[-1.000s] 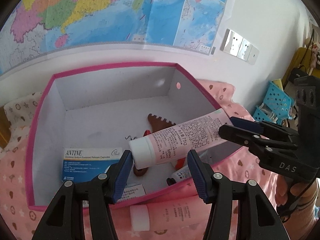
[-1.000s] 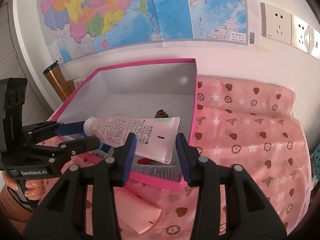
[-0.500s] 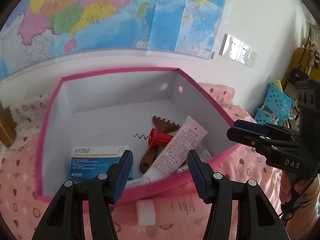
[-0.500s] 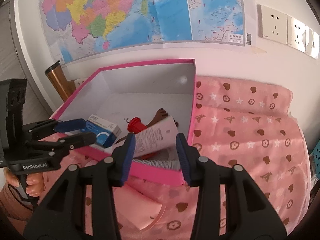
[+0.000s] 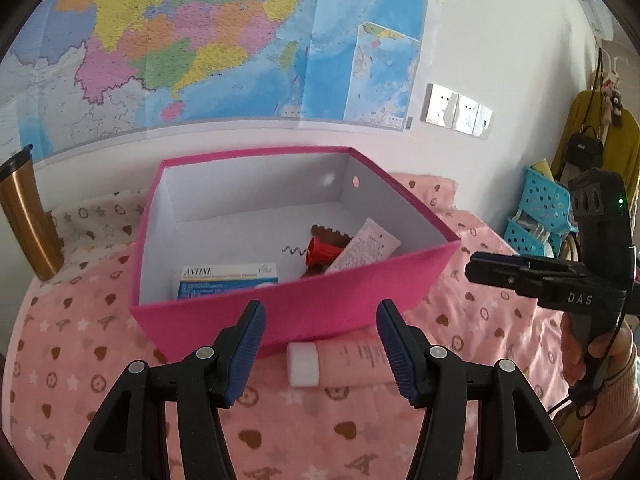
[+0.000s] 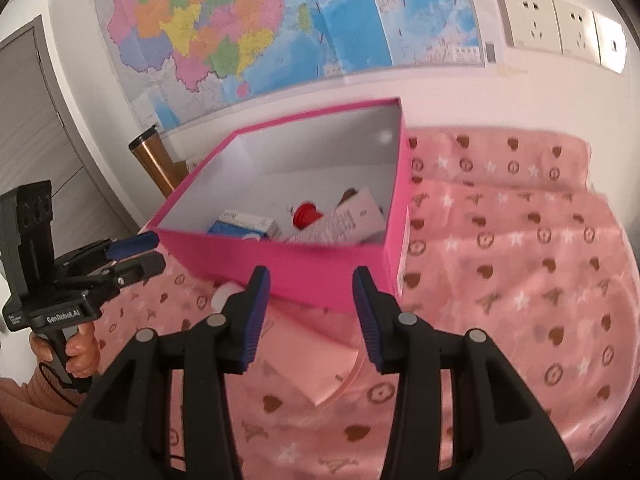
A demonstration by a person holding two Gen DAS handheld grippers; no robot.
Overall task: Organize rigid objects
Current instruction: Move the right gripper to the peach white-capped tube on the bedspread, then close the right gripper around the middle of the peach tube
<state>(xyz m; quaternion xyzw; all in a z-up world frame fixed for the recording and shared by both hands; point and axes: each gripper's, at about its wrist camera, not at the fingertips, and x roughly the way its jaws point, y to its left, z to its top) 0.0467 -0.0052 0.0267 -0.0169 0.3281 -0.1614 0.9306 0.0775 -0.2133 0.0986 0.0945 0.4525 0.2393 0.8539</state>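
A: What are the grippers doing?

B: The left gripper is released and grasps nothing; its jaws have just been opening, with no thing between them. The right gripper is also released and empty.

A: Where is the next item?

B: The pale pink squeeze tube with a white cap lies at lower centre on the pink patterned cloth, against the magenta cardboard box. Its long axis runs left-right, cap left. Probably the left gripper is nearer.
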